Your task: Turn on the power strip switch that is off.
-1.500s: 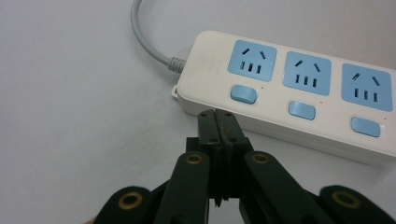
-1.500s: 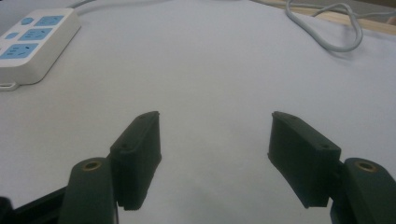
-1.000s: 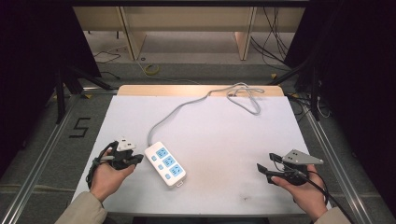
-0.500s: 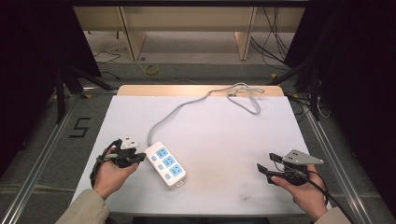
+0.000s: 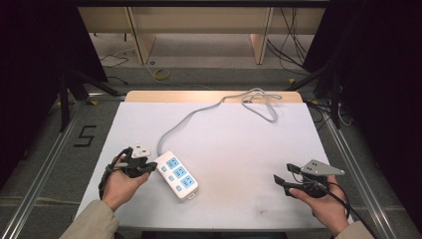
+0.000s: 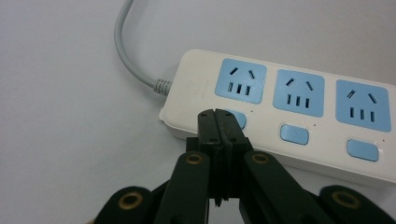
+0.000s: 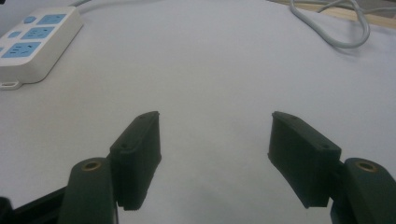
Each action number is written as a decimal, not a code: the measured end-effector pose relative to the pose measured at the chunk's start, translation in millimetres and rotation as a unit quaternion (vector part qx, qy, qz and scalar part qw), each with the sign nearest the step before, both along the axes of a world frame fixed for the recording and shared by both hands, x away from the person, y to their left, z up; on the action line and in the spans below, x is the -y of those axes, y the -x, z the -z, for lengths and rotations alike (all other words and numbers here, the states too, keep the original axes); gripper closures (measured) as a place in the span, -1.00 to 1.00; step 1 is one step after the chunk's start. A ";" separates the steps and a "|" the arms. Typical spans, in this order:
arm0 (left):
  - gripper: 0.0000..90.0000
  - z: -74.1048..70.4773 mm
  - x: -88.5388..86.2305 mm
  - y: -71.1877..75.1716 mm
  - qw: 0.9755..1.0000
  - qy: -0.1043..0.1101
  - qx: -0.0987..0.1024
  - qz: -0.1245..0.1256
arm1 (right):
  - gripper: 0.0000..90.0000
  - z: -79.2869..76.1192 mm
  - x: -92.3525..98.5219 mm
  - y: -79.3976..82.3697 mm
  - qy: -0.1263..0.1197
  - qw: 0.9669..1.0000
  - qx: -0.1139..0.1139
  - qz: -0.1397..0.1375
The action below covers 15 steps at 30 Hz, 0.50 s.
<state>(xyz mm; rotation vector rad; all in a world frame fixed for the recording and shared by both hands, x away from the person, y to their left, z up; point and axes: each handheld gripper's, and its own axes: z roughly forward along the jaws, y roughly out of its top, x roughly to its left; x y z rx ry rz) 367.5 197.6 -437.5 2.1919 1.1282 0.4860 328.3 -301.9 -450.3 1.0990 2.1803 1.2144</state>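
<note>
Left gripper [image 5: 149, 167] sits near the left front of the worktop [image 5: 239, 149], jaws closed flat together with nothing between them, tips at the near-left end of the white power strip [image 5: 177, 175]; in the left gripper view they overlap the first blue switch [image 6: 236, 119], contact hard to confirm. Right gripper [image 5: 279, 181] is near the right front corner, well apart from the strip, jaws spread wide over bare worktop, holding nothing. Front edge of the worktop lies close behind both hands, and the sleeves are cut off by the frame bottom. Power strip lies diagonally left of centre, three blue sockets up, its far end cut off in the left gripper view. Wide open surface between strip and right gripper, and on toward the far edge. Grey cable [image 5: 199, 117] runs from the strip toward the far right, looping at the far wooden edge; its plug end is hard to make out. Dark surroundings hide what lies beyond either side.
</note>
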 end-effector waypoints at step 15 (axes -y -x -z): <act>1.00 0.2 4.8 -3.6 1.000 -0.007 0.000 0.004 | -0.24 0.4 -0.1 -0.3 0.001 1.000 -0.002 -0.001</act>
